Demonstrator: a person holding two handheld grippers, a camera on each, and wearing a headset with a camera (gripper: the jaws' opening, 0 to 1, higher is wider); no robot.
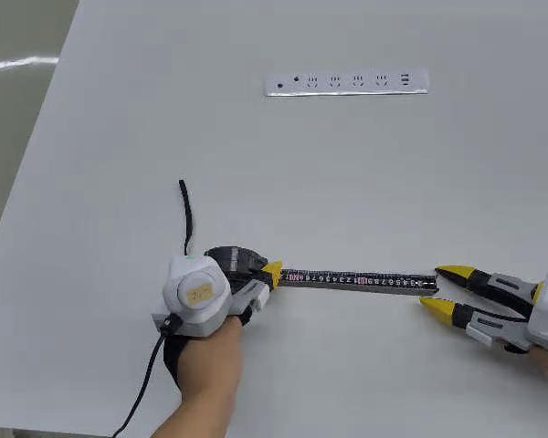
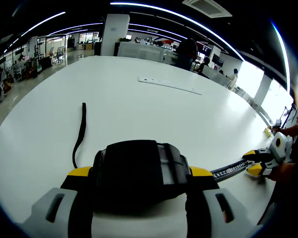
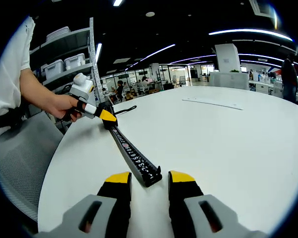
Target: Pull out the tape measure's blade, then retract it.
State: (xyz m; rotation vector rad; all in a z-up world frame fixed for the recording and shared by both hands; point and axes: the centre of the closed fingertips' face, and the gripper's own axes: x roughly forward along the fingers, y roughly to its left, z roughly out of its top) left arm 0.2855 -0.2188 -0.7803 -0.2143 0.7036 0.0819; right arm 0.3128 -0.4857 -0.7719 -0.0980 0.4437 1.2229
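on the white table, near edge: one tape measure, black case, with one blade out of it, lying flat along the table and running to the right. printed numbers face up.

two grippers counted, both with yellow tips.

left gripper: clamped on the case, one jaw on each side. in the left gripper view the case sits squarely between the two yellow tips. one hand holds this gripper from below.

right gripper: jaws apart. the free end of the blade lies just between the two tips. in the right gripper view a small gap shows on each side of it, so no grip on it.

one thin black strap trails from the case toward the far side, curved, flat on the table.

one white power strip lies well apart at the far side, lengthwise left to right. socket count too small to tell for sure.
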